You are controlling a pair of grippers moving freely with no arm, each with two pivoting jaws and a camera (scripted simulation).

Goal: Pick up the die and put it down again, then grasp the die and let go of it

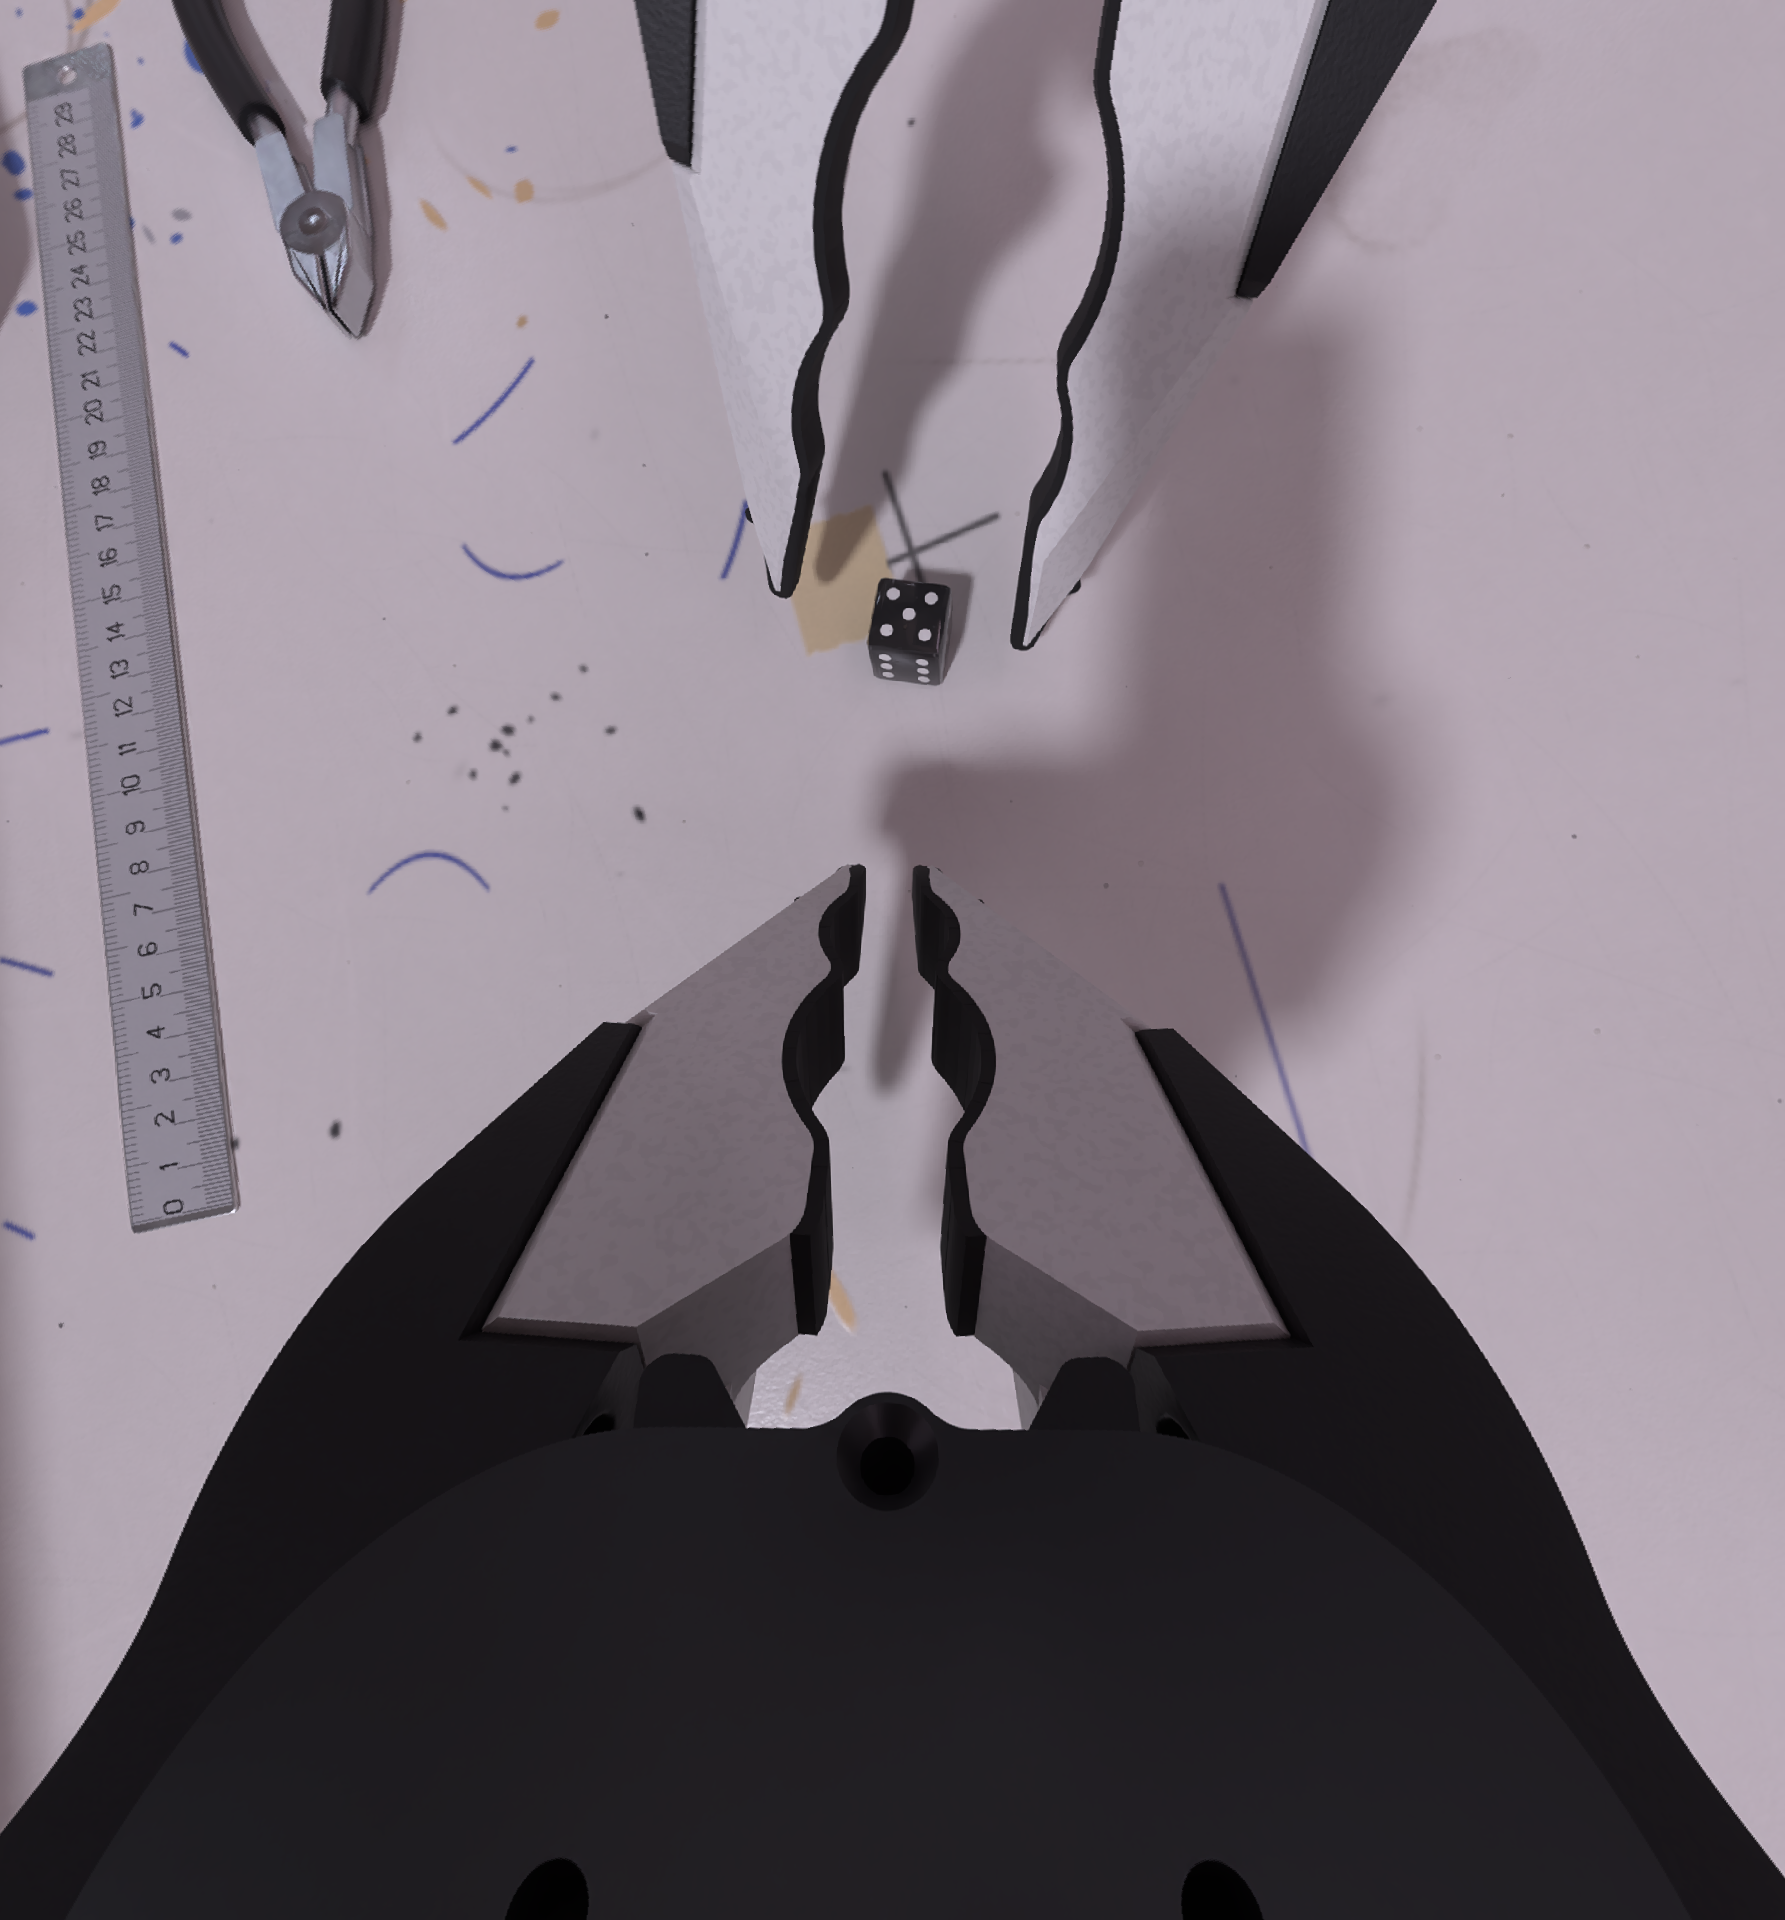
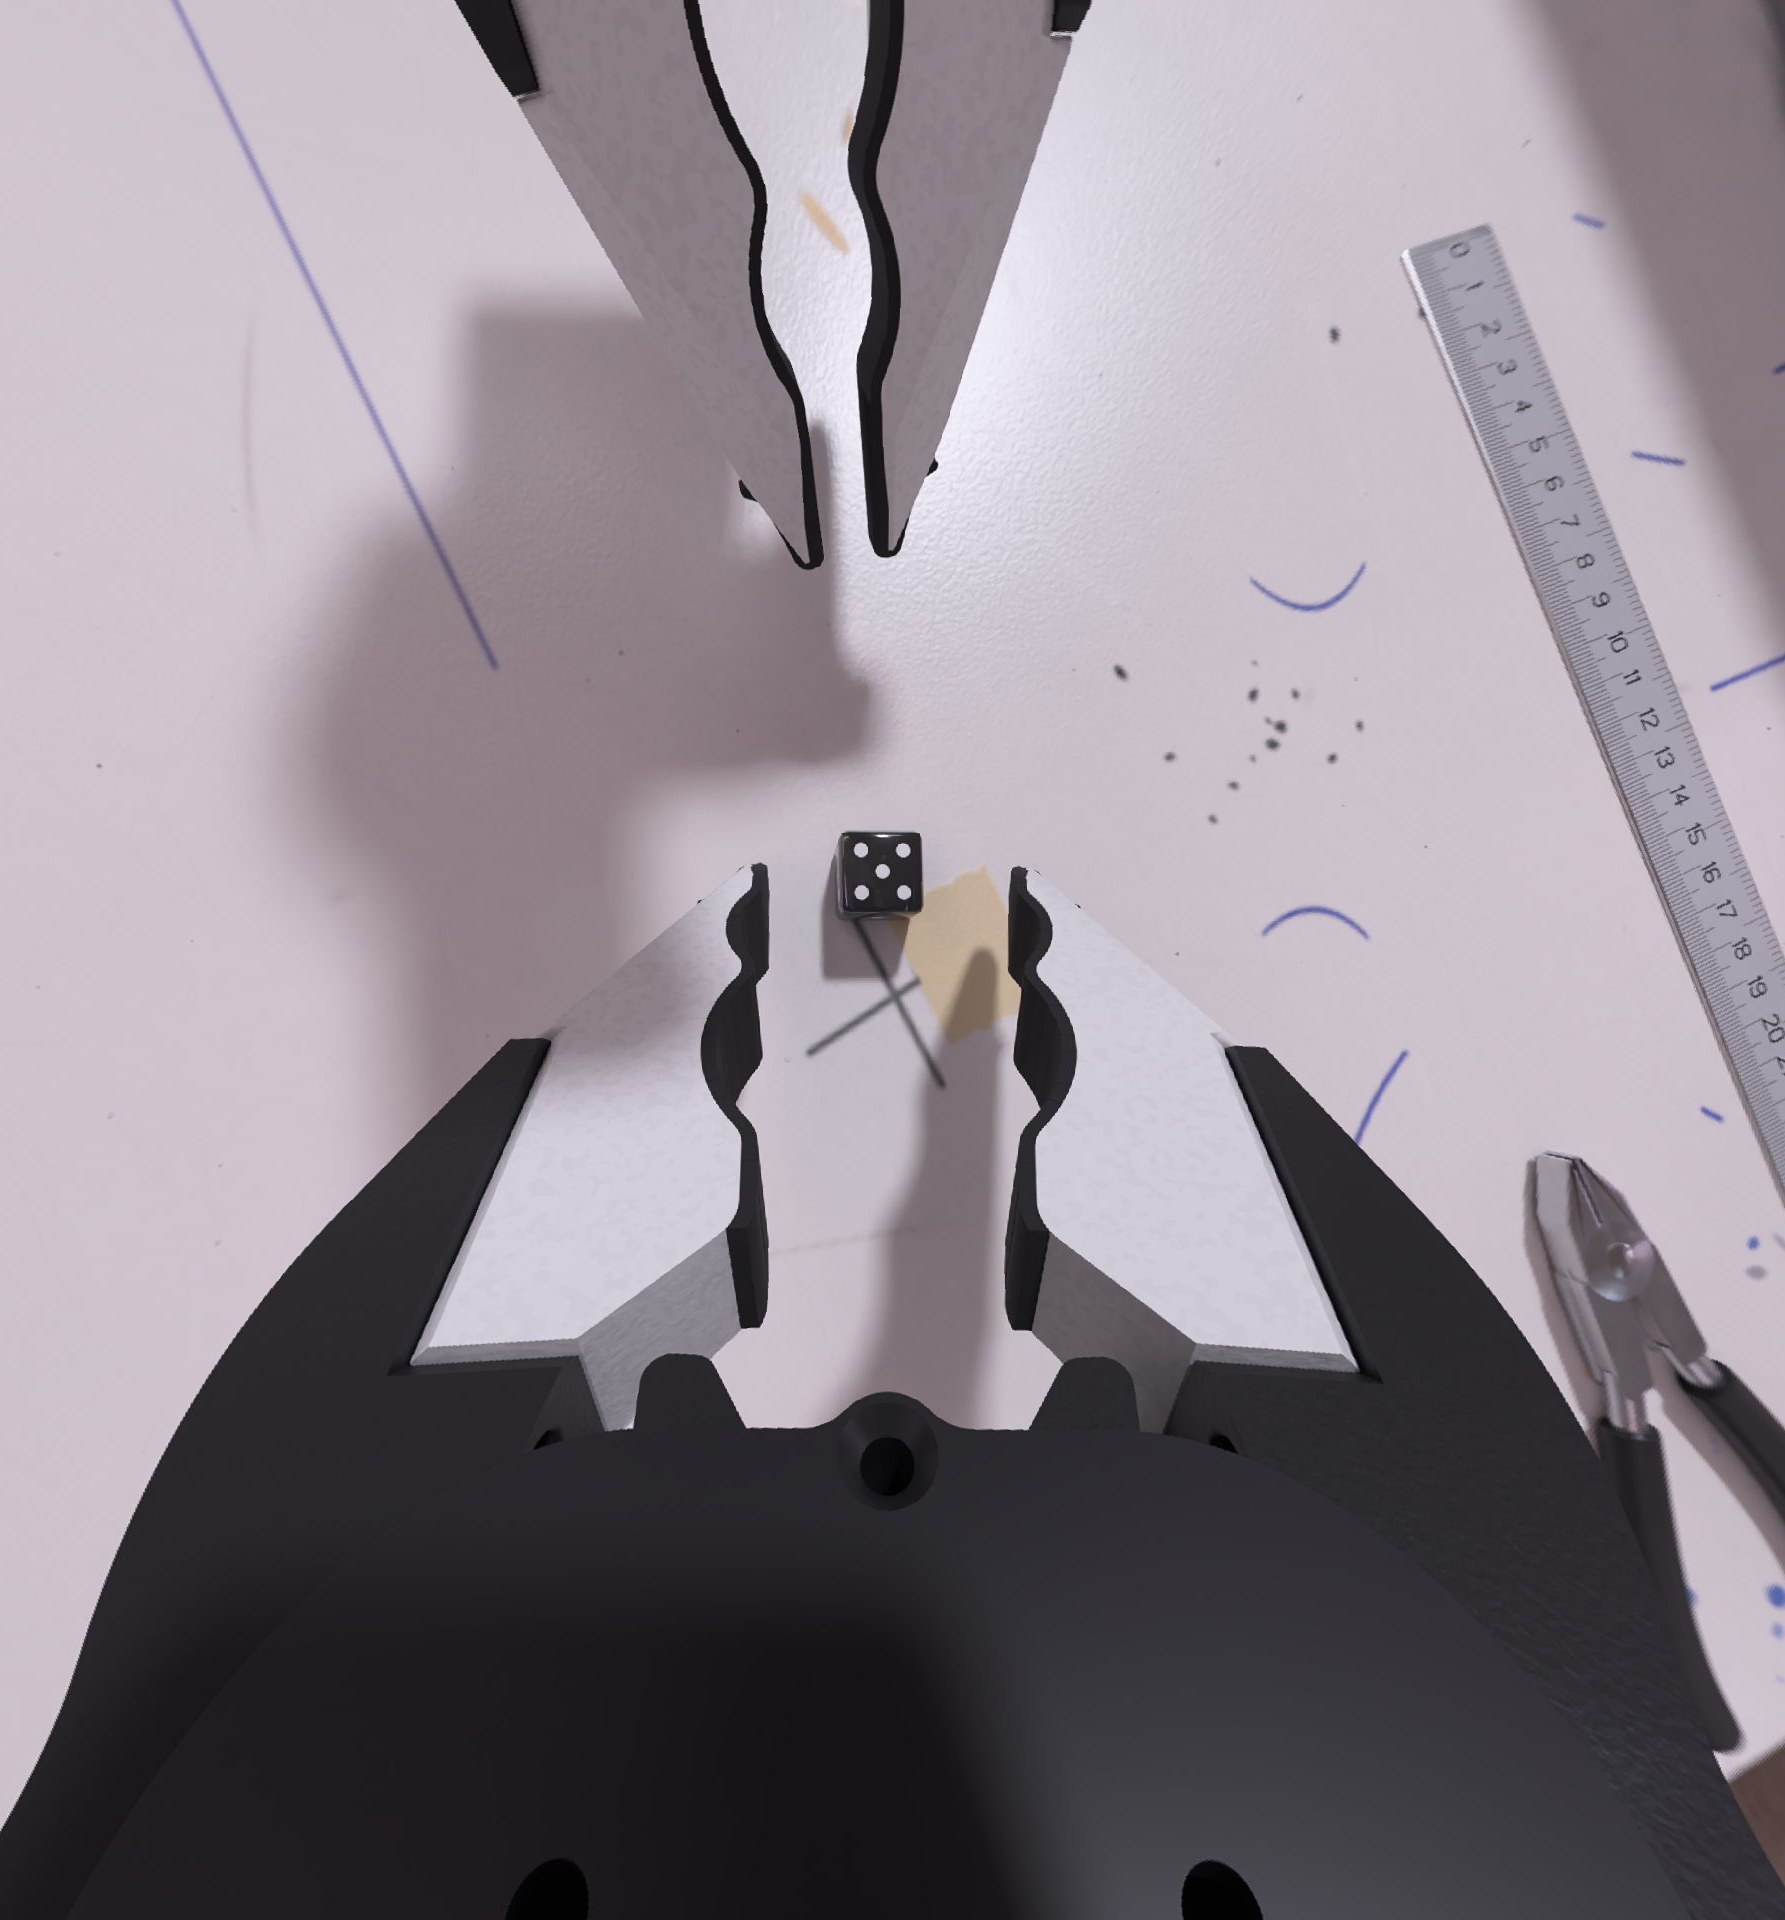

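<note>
Left wrist view: the left claw (image 1: pixel 889 871) hangs over the tabletop (image 1: pixel 1490 727) with its fingers drawn narrow, only a thin slit between the tips, and nothing held. Ahead of it the black die (image 1: pixel 910 630) rests on the tabletop, five white pips on its top face. The right claw (image 1: pixel 900 613) comes in from the far side, spread wide, one fingertip on either side of the die and neither touching it. The die lies partly on a tan patch of tape (image 1: pixel 841 582) and beside a pencilled cross (image 1: pixel 935 535). A steel ruler (image 1: pixel 124 644) lies along the left edge of the view, with pliers (image 1: pixel 322 197) near its far end.

Right wrist view: the right claw (image 2: pixel 888 873) is wide and empty; the die (image 2: pixel 879 874) sits on the tabletop (image 2: pixel 1127 468) level with its fingertips, nearer the left finger (image 2: pixel 649 1091) of the picture than the right one, clear of both. The tape (image 2: pixel 961 966) and cross (image 2: pixel 883 1013) show between the fingers. The left claw (image 2: pixel 846 556) points in from the top, nearly closed, well apart from the die. Ruler (image 2: pixel 1636 727) and pliers (image 2: pixel 1636 1340) lie at the right.
</note>
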